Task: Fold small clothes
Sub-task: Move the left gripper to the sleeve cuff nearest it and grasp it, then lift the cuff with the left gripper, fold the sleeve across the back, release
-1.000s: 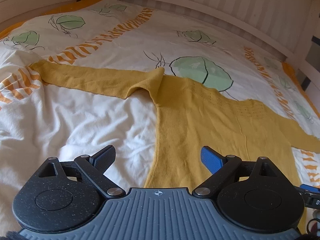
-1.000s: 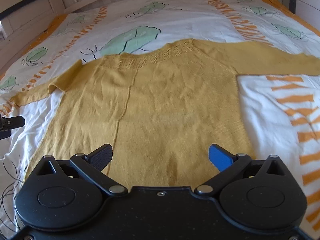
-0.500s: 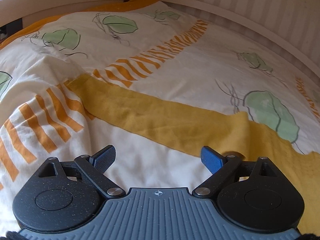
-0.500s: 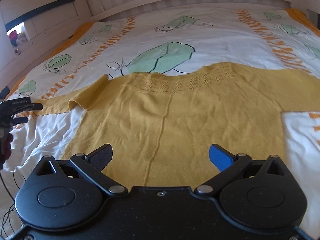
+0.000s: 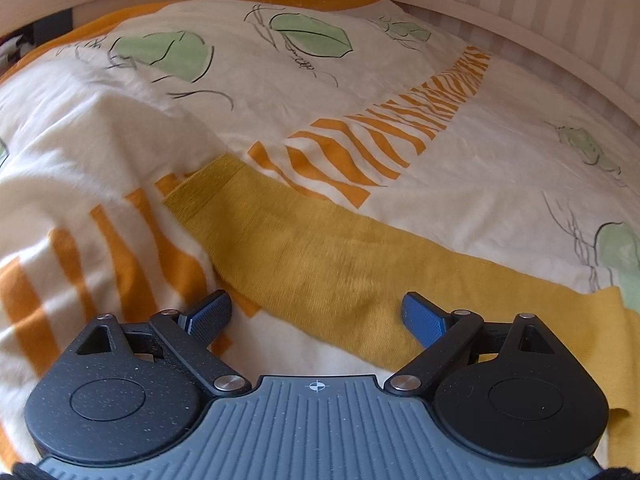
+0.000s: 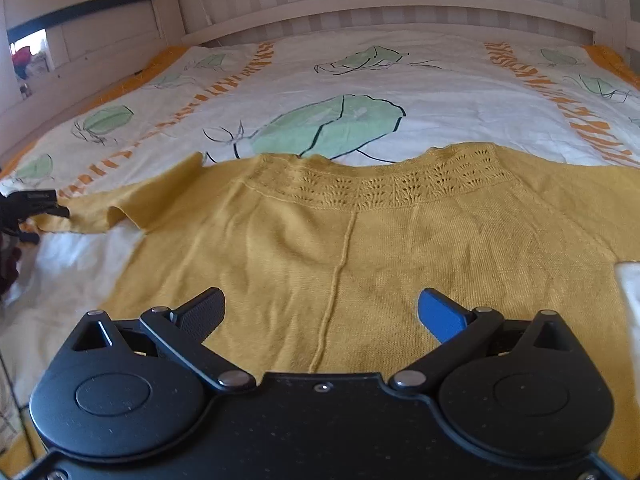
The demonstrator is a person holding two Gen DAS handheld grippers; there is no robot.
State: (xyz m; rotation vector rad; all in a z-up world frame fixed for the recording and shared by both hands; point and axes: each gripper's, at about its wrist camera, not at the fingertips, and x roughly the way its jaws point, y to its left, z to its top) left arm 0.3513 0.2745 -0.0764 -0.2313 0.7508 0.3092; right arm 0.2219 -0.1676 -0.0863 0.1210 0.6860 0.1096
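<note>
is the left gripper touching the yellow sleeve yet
Cannot tell. In the left wrist view the left gripper hangs open over the sleeve, nothing between its fingers; no view shows a gap or contact plainly.

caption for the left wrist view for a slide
Open left gripper poised above the yellow sweater's sleeve on a patterned duvet.

Below me a bed (image 6: 400, 4) with a pale wooden frame carries a white duvet (image 6: 440, 92) printed with green leaves and orange stripes. Directly on it lies a mustard knit sweater (image 6: 360, 248), seemingly flat, one sleeve (image 5: 320, 252) stretched sideways.
</note>
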